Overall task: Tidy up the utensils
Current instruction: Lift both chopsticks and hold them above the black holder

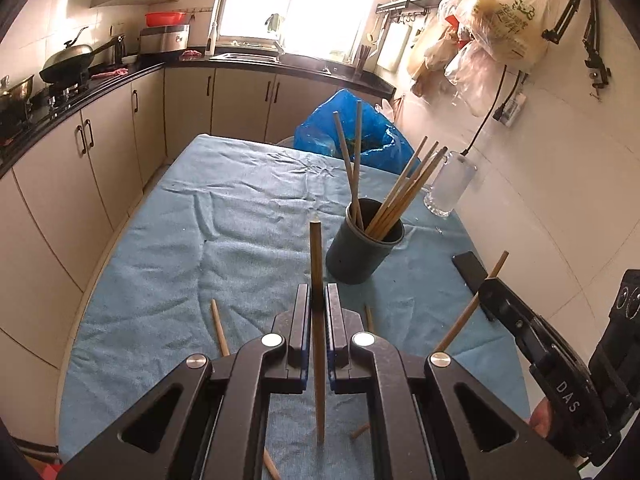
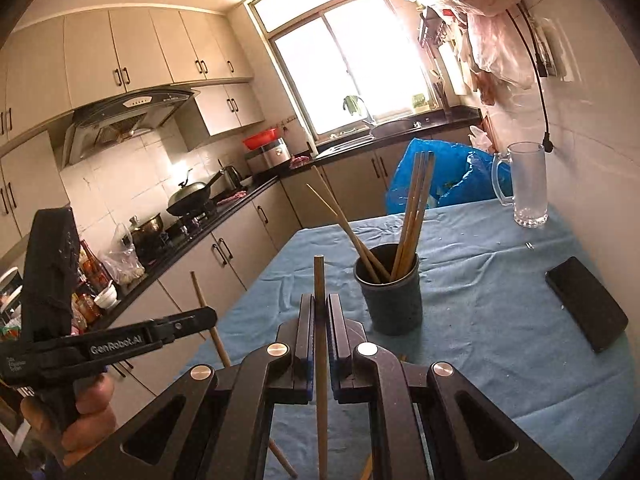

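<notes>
A dark round cup [image 1: 362,246] stands on the blue cloth and holds several wooden chopsticks [image 1: 404,188]; it also shows in the right wrist view [image 2: 394,300]. My left gripper [image 1: 319,294] is shut on one chopstick [image 1: 316,256], held upright just left of and nearer than the cup. My right gripper [image 2: 320,306] is shut on another chopstick [image 2: 319,276], upright, left of the cup. Each gripper shows in the other's view, the right one [image 1: 486,286] and the left one [image 2: 208,316]. Loose chopsticks [image 1: 220,328] lie on the cloth below.
A glass mug [image 2: 526,184] stands at the far right by the wall. A black phone [image 2: 586,304] lies right of the cup. A blue plastic bag [image 1: 352,132] sits behind the table [image 1: 248,200]. Kitchen counter and stove run along the left.
</notes>
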Action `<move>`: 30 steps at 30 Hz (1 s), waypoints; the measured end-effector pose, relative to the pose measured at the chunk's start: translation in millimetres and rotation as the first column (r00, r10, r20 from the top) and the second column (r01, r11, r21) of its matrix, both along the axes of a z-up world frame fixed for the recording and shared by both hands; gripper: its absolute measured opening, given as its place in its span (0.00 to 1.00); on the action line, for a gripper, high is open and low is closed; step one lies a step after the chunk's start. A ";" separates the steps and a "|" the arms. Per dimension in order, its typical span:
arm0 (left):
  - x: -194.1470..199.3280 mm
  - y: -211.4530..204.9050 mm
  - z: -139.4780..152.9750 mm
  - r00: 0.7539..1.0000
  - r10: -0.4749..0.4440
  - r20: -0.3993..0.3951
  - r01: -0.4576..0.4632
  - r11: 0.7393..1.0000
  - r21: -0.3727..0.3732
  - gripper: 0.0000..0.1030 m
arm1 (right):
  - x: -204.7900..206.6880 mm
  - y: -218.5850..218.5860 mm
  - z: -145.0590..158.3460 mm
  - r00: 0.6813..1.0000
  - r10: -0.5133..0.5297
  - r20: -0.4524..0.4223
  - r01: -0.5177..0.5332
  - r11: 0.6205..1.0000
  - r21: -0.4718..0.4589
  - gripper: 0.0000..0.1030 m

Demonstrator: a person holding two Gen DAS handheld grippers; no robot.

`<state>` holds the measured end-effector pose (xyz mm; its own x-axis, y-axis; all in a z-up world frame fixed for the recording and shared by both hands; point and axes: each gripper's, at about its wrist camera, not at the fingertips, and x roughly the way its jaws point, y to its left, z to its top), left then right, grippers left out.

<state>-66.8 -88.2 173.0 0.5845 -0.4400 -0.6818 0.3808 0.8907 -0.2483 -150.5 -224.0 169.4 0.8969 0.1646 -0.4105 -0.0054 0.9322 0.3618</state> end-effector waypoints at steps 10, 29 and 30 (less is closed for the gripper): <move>-5.2 -1.1 1.6 1.000 -0.011 0.010 0.011 1.000 -0.001 0.06 | -9.8 -0.8 6.0 0.999 -0.016 0.031 0.016 1.000 -0.014 0.06; -11.4 -0.4 8.7 1.000 0.000 0.026 0.000 1.000 0.004 0.06 | -15.0 -2.0 9.9 0.999 -0.018 0.041 0.019 1.000 -0.015 0.06; -11.9 -0.4 9.3 1.000 0.001 0.027 -0.001 1.000 0.005 0.06 | -15.0 -2.1 10.2 0.999 -0.018 0.042 0.019 1.000 -0.015 0.06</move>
<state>-78.7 -88.6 182.3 0.6030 -0.4363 -0.6678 0.3868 0.8921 -0.2336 -165.5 -226.1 179.5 0.9160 0.1419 -0.3752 -0.0029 0.9377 0.3474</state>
